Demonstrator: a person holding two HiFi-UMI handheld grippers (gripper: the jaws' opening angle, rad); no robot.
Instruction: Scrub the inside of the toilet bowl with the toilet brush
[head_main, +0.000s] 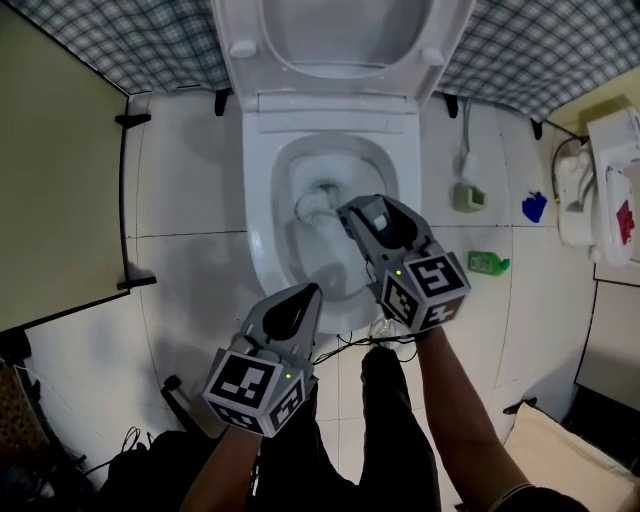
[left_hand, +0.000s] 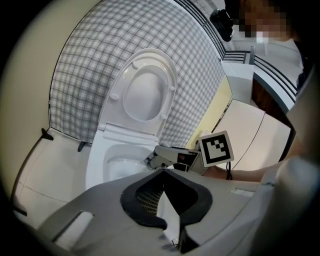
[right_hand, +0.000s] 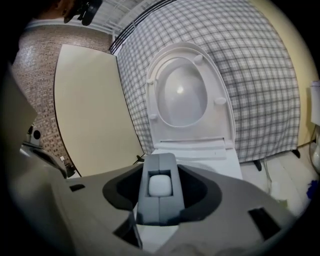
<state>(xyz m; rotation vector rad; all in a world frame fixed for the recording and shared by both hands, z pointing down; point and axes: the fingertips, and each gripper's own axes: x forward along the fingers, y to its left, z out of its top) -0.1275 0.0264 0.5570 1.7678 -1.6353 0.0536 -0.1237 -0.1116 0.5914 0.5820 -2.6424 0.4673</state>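
Plaid wall (head_main: 130, 40) runs across the back, far ahead of both grippers. A beige partition (head_main: 50, 170) stands left of the left gripper (head_main: 308, 292). White tile floor (head_main: 190, 200) under everything.

Toilet (head_main: 262, 215) sits straight ahead of both grippers, w/ its lid (head_main: 340, 30) tipped up against the wall beyond them.

Left gripper is nearer the person, at the bowl's front edge, just left of & behind the right gripper (head_main: 345, 213). Its jaws are together at the tip w/ nothing btwn them.

Right gripper is over the bowl, pointing in & down. Its jaws are clamped on the white handle of the toilet brush (head_main: 313, 205), which shows btwn the jaws in the right gripper view. The brush head is just past the jaw tips, low in the bowl by the drain; can't tell if it touches the porcelain.

Green bottle (head_main: 488, 263) lies on the floor right of the right gripper. A small blue thing (head_main: 534, 206) is farther right.
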